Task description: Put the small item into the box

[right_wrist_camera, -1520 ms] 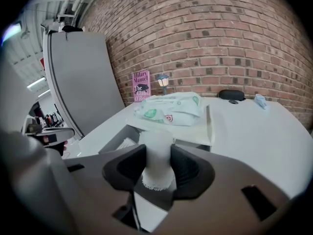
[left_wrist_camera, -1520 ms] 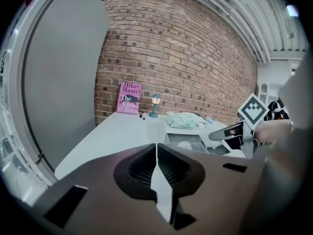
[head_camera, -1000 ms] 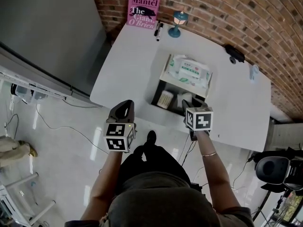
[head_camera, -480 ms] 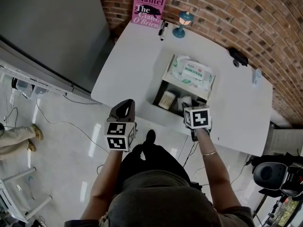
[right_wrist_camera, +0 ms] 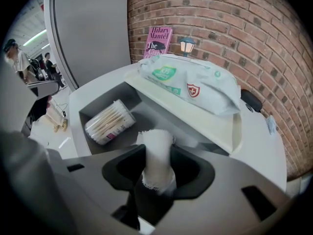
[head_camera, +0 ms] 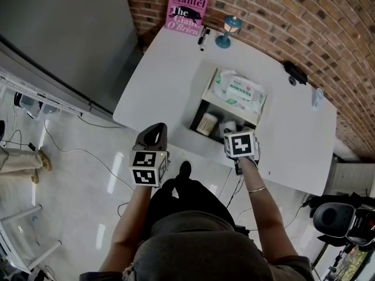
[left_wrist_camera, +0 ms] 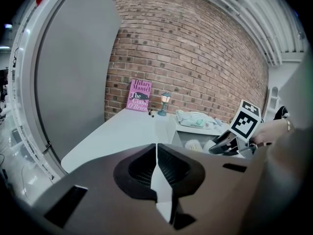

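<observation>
Small white gauze roll (right_wrist_camera: pixel 157 146) gripped between jaws of right hand-held gripper (right_wrist_camera: pixel 159 173), jaws standing wide around it. Roll points into open front compartment of box (right_wrist_camera: pixel 98 102); contact with compartment floor unclear. Tub of cotton swabs (right_wrist_camera: pixel 110 121) lies in same compartment, left of roll. Wet-wipes pack (right_wrist_camera: pixel 190 82) on box's upper tray behind. Left hand-held gripper (left_wrist_camera: pixel 156 170) pressed closed, nothing between jaws, off near edge of white surface (head_camera: pixel 164 69). Pink book (head_camera: pixel 187 9) and small lamp (head_camera: pixel 228 29) at far edge by brick wall.

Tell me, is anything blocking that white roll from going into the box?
Nothing visible does. The white roll, in the right gripper's fingers, hangs over the box's open compartment; the cotton swab tub lies to one side.
</observation>
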A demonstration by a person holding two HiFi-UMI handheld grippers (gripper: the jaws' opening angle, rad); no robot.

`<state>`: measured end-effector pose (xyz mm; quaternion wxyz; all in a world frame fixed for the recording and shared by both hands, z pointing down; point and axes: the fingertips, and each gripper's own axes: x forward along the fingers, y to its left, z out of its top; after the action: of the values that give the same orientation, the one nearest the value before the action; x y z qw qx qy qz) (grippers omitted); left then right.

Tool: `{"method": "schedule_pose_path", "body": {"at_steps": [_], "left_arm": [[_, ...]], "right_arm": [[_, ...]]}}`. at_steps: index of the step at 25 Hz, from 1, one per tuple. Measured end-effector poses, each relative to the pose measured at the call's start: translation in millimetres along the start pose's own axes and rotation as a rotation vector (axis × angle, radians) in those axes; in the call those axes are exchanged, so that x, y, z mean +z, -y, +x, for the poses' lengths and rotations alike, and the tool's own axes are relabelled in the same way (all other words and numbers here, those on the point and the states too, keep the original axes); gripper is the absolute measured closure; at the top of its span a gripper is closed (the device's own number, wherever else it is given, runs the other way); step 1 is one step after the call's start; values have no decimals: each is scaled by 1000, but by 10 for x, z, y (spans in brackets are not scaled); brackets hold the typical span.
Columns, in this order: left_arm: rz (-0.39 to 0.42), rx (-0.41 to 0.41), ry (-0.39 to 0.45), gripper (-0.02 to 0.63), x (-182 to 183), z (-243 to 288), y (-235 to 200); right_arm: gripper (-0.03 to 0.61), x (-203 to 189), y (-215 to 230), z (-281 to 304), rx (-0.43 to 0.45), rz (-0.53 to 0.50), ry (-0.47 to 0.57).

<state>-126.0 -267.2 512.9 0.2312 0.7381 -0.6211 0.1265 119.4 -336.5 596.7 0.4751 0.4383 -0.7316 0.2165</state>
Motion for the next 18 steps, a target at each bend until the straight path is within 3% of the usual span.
{"method": "schedule_pose_path", "body": {"at_steps": [6, 18], "left_arm": [[2, 11, -1, 586, -31, -60, -28], [22, -2, 8, 586, -28, -121, 12]], "right_arm": [[400, 21, -3, -14, -10, -7, 27], [379, 114, 45, -153, -7, 89, 167]]}}
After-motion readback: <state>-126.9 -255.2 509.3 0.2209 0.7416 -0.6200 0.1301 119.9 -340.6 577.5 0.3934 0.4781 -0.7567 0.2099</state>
